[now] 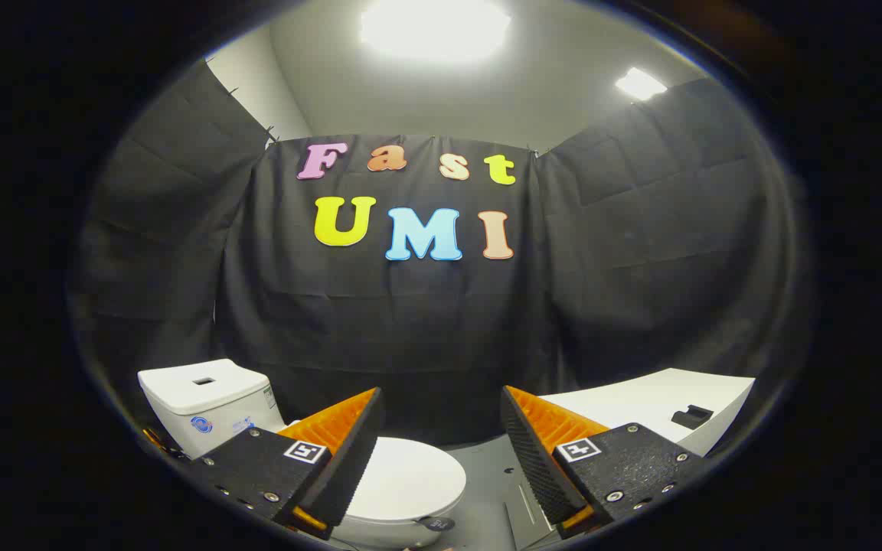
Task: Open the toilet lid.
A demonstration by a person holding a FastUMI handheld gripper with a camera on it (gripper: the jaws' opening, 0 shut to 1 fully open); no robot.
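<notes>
A white toilet stands low and to the left, its lid (409,478) lying flat and closed over the bowl. The white tank (204,402) rises behind it, left of my left finger. My gripper (441,428) is open, with a wide gap and nothing between the orange-and-black fingers (341,451). The left finger hides part of the lid's left side. The lid's front part lies below and between the fingers, nearer the left one. Nothing touches the lid.
A white counter (640,405) with a small black object (691,417) on it stands to the right, beyond the right finger. Grey floor (494,490) shows between toilet and counter. Black cloth walls close off the back and both sides.
</notes>
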